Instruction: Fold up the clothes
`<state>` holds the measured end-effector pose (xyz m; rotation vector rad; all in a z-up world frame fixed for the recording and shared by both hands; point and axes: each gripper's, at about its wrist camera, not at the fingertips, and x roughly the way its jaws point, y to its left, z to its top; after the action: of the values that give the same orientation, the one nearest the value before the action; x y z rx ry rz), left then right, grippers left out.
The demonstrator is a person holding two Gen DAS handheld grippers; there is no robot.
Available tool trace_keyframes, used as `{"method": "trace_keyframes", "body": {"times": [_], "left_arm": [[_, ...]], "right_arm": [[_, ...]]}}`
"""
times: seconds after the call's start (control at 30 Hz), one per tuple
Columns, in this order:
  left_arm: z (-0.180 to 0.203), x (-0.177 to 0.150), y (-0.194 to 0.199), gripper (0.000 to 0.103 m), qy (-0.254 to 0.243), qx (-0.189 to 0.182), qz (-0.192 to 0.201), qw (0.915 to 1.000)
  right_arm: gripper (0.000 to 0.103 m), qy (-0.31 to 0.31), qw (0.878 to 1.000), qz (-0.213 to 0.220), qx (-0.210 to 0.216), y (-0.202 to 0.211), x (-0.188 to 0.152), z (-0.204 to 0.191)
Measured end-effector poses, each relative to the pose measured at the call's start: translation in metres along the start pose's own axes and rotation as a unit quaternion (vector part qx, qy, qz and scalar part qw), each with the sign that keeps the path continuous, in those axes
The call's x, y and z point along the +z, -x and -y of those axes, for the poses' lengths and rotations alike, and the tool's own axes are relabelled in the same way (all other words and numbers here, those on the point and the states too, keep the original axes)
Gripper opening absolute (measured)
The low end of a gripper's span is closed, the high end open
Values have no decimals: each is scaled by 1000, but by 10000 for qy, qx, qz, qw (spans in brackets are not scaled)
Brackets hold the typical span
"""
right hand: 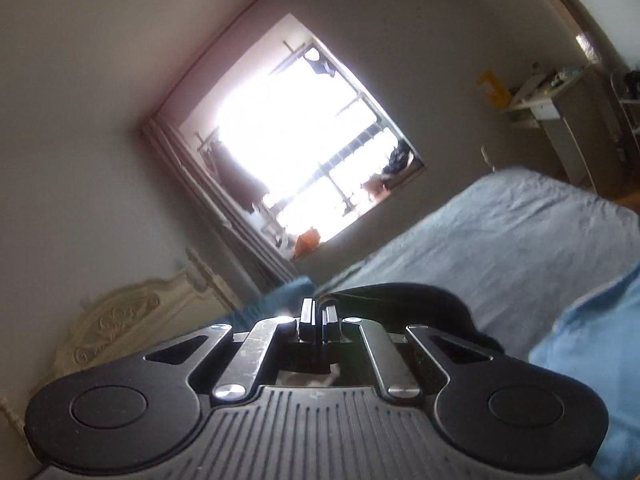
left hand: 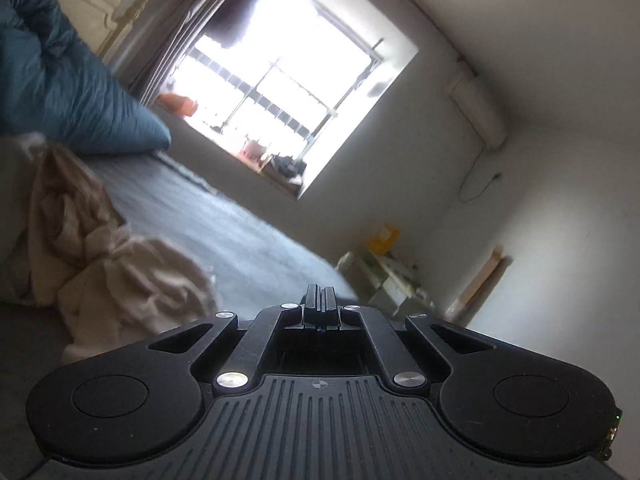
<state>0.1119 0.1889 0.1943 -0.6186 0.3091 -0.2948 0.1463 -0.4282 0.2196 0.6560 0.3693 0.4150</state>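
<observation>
A bed (left hand: 224, 224) with a grey-blue sheet is filling the middle of both tilted views, running toward a bright window (left hand: 288, 80). A teal duvet (left hand: 60, 80) is lying bunched at the head end, below a cream carved headboard (right hand: 116, 328). A crumpled beige garment (left hand: 104, 264) is sitting on the sheet, just left of the left gripper (left hand: 319, 300) and not touching it. A light blue cloth (right hand: 592, 360) is lying at the right edge of the right wrist view, with a dark cloth (right hand: 400, 300) just beyond the right gripper (right hand: 319, 316). Both grippers are pointing up over the bed with their fingers pressed together, holding nothing.
</observation>
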Motion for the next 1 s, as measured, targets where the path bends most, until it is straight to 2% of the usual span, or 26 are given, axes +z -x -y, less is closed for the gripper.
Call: {"method": "trace_keyframes", "body": {"times": [0.1, 0.23, 0.33, 0.4, 0.53, 0.6, 0.73, 0.8, 0.93, 0.97, 1.0], "left_arm": [[-29, -59, 2, 0, 10, 144, -628, 9979], [-62, -138, -11, 0, 83, 166, -1538, 9879], [-75, -178, -40, 1, 110, 170, -2068, 9782], [-73, -193, -61, 2, -62, 203, -2297, 9730], [-49, -205, -107, 18, -750, 177, -2449, 9665], [-32, -207, -133, 23, -1162, 145, -2358, 9647], [-12, -207, -204, 30, -1644, -33, -2180, 9620], [-3, -209, -242, 32, -1998, -86, -2219, 9543], [10, -218, -308, 36, -2826, -238, -2362, 9294], [9, -218, -322, 36, -2845, -308, -2415, 9272], [5, -218, -336, 38, -2726, -397, -2487, 9286]], "right_arm": [[3, -324, 9975, -570, -246, 9, -66, 37], [3, -783, 9900, -1124, -322, 23, -145, 77], [3, -1007, 9862, -1231, -460, 34, -189, 97], [3, -1318, 9832, -1189, -416, 43, -205, 113], [3, -1678, 9797, -999, -444, 59, -220, 138], [3, -1750, 9787, -954, -485, 61, -224, 152], [3, -1963, 9752, -920, -436, 61, -236, 168], [3, -2021, 9744, -895, -405, 60, -236, 175], [3, -2068, 9741, -818, -408, 63, -234, 185], [3, -2079, 9739, -805, -426, 63, -234, 187], [3, -2091, 9737, -792, -446, 63, -233, 188]]}}
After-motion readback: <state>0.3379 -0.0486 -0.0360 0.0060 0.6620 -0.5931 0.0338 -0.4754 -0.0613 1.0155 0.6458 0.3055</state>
